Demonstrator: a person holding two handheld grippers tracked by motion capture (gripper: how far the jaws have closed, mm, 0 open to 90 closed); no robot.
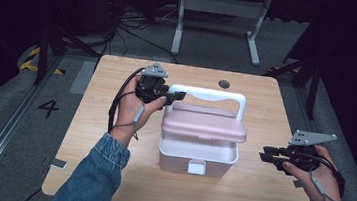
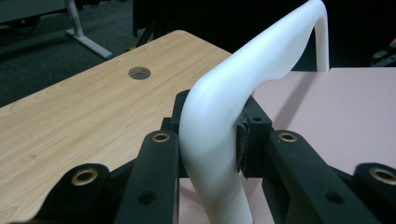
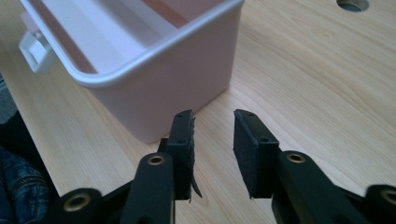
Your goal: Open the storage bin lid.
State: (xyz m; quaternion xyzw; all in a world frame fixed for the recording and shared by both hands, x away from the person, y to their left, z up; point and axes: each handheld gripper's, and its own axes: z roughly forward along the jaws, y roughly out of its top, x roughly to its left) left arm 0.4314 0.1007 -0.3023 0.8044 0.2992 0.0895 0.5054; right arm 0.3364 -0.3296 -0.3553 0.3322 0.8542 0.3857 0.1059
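Left gripper [image 1: 166, 97] jaws pinch the white handle [image 2: 219, 140], lifting the pink lid [image 1: 203, 128] off the box [image 1: 195, 160]; right gripper [image 3: 212, 140], jaws spread, waits beside the box.

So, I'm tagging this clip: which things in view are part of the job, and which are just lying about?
In the job:
- pink box
- pink lid, lifted
- white handle, clamped by left gripper
- right gripper, open, beside box

Lying about:
- table
- cable hole
- floor cables
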